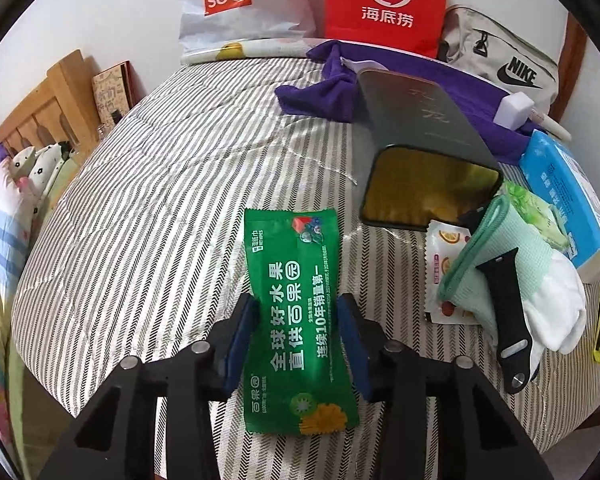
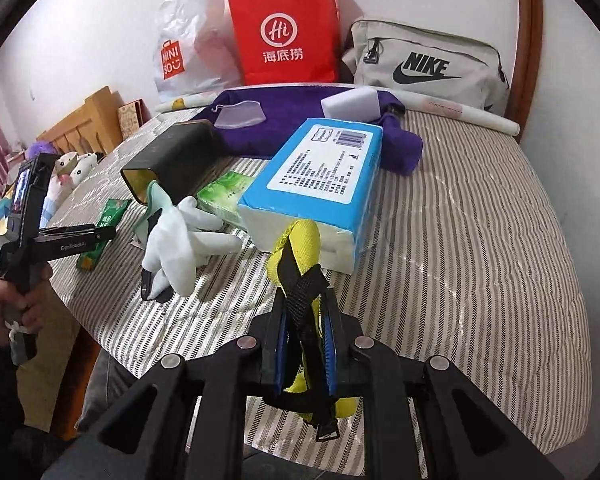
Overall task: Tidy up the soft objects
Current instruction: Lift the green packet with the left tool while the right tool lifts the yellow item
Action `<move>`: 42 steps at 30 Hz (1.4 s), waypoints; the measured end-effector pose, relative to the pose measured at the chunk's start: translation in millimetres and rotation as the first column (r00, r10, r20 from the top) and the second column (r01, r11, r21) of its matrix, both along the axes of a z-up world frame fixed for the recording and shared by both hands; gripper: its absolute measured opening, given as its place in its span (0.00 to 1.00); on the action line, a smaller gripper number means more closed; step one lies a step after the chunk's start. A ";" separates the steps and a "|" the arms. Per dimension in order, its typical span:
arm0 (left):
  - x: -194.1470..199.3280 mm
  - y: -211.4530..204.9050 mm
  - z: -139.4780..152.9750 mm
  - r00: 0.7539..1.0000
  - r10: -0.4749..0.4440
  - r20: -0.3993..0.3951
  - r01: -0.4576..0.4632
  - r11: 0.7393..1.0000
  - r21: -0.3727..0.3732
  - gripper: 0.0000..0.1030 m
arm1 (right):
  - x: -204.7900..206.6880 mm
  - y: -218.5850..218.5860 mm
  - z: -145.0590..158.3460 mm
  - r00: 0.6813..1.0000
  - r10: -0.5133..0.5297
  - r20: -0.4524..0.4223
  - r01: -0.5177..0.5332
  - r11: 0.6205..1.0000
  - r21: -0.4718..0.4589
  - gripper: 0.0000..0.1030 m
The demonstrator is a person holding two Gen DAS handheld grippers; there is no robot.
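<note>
Pinched between the left gripper's (image 1: 297,334) blue pads, a green wipes packet (image 1: 295,320) lies flat on the striped bedcover (image 1: 159,200); its lower end is partly hidden. Right gripper (image 2: 304,334) is pressed together on a yellow strap pouch (image 2: 295,240), whose lower part hangs out of sight. Beyond, white gloves (image 2: 183,236) and a blue tissue pack (image 2: 320,176) crowd the dark box (image 1: 420,184); bare cover lies rightward.

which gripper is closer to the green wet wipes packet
Left. The left gripper has the green wet wipes packet between its pads. The right gripper, clamped on a yellow strap pouch, is off to the packet's right.
</note>
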State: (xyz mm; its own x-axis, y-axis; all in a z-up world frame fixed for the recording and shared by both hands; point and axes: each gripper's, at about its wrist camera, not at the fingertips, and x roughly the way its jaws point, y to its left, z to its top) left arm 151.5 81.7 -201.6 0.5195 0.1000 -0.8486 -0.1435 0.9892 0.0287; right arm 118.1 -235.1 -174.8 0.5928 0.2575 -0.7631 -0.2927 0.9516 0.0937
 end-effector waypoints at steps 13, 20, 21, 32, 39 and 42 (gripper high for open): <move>-5.7 13.8 4.8 1.000 -0.020 -0.007 0.018 0.983 -0.185 0.27 | 5.5 -6.0 1.0 0.999 -0.006 -0.040 0.008 0.998 0.061 0.10; -8.0 19.5 15.8 1.000 -0.019 0.003 0.019 0.975 -0.219 0.27 | 0.7 -4.4 31.1 1.000 -0.004 0.022 0.003 0.997 0.074 0.10; -8.5 20.3 19.3 1.000 -0.019 0.007 0.020 0.975 -0.223 0.27 | 0.8 -3.9 33.5 1.000 -0.002 0.026 0.000 0.997 0.074 0.10; -6.8 29.2 55.1 0.998 -0.021 0.063 0.034 0.976 -0.214 0.27 | 10.2 -5.2 64.2 0.997 0.008 0.082 -0.014 0.997 0.076 0.10; 3.6 29.6 71.8 0.996 -0.027 0.086 0.045 0.976 -0.212 0.27 | 26.2 -2.6 76.1 0.994 0.016 0.112 -0.024 0.997 0.067 0.10; 10.4 30.7 76.2 0.995 -0.029 0.090 0.049 0.972 -0.229 0.27 | 36.9 -0.9 79.7 0.993 0.023 0.112 -0.031 0.997 0.072 0.10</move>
State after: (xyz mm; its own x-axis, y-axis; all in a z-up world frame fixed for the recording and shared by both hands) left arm 161.9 112.4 -125.3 0.5910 -0.1147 -0.7985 -0.0970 0.9726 -0.2115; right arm 155.0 -236.0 -95.1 0.6649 0.3271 -0.6715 -0.3303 0.9351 0.1284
